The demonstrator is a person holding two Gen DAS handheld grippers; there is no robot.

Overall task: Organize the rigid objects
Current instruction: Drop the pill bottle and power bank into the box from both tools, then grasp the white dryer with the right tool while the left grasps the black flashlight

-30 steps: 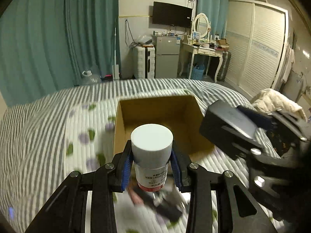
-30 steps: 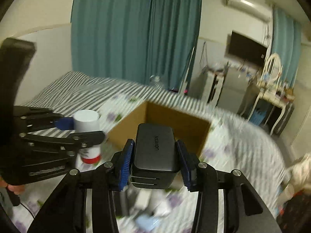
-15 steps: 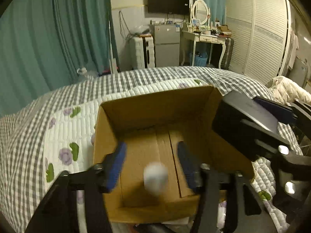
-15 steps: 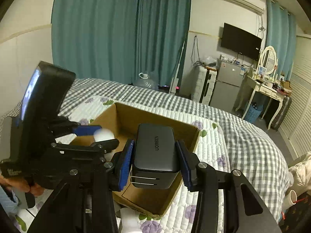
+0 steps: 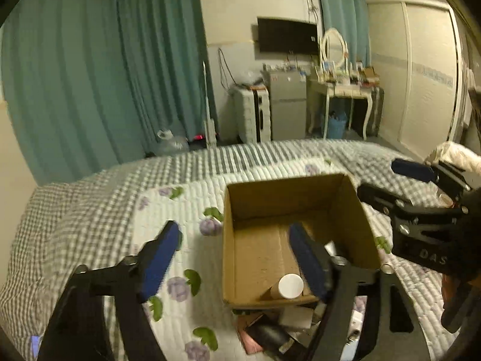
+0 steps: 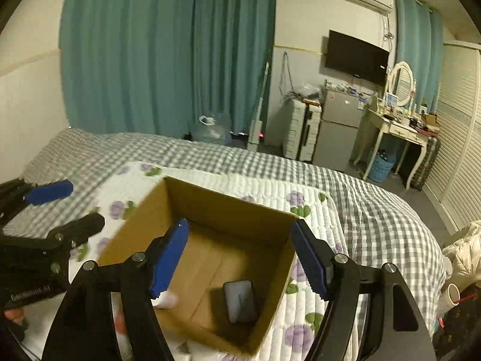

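An open cardboard box (image 5: 288,192) (image 6: 231,207) sits on the bed. A white-capped bottle (image 5: 290,285) lies inside it near the front wall; it also shows in the right wrist view (image 6: 166,300). A dark grey charger block (image 6: 240,300) lies on the box floor. My left gripper (image 5: 237,258) is open and empty above the box's left front edge. My right gripper (image 6: 243,258) is open and empty above the box; it appears at the right in the left wrist view (image 5: 399,180).
Several small loose items (image 5: 279,331) lie on the quilt in front of the box. The floral quilt (image 5: 168,210) covers a checked bedspread (image 6: 375,204). A fridge, dressing table and wardrobe stand beyond the bed.
Both grippers opened. The bottle dropped from my left gripper into the box, then the charger dropped from my right gripper into the box. Both grippers pulled back and up.
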